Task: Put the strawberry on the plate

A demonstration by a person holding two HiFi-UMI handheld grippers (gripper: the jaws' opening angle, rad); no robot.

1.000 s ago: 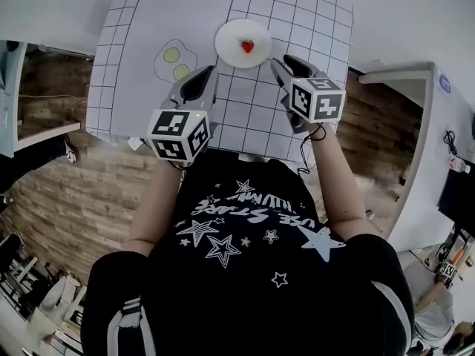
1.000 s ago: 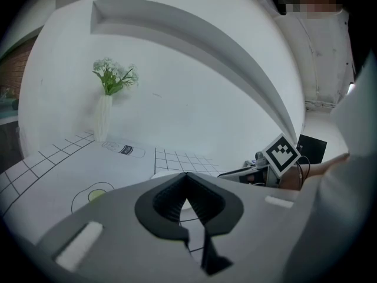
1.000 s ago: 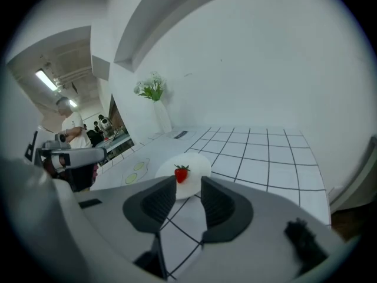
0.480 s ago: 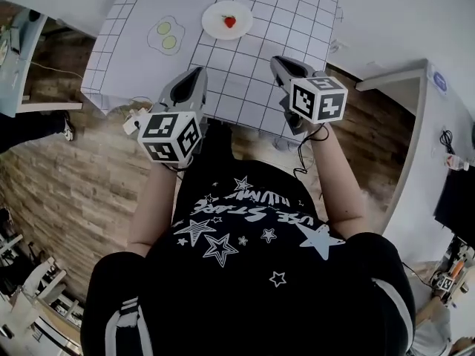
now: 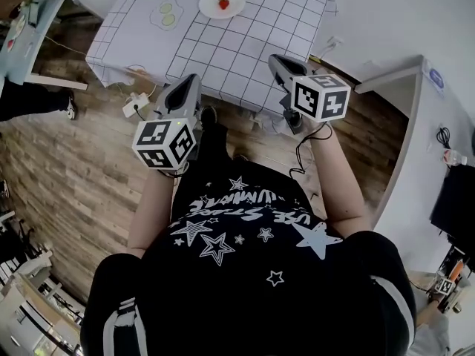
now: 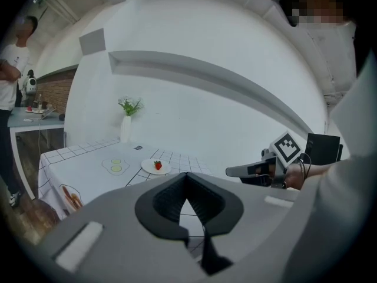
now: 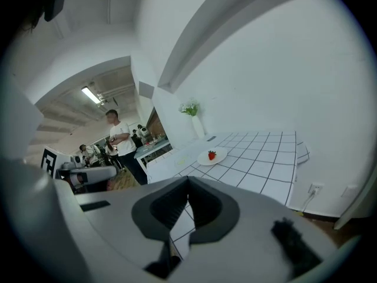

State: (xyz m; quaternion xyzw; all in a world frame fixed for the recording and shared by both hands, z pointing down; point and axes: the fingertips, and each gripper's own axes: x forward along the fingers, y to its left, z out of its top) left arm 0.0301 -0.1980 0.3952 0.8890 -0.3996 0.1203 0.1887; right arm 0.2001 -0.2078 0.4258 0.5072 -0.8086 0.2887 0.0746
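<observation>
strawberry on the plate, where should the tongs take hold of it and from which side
Take the strawberry across its red sides, coming straight down from above: it sits near the middle of the shallow white plate, whose rim would likely hinder a low sideways approach. Its tip's direction is too small to tell.

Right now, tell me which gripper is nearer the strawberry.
Right, narrowly. The right gripper hangs at the table's near edge, right of the strawberry; the left gripper sits farther back, off the table, to its left.
</observation>
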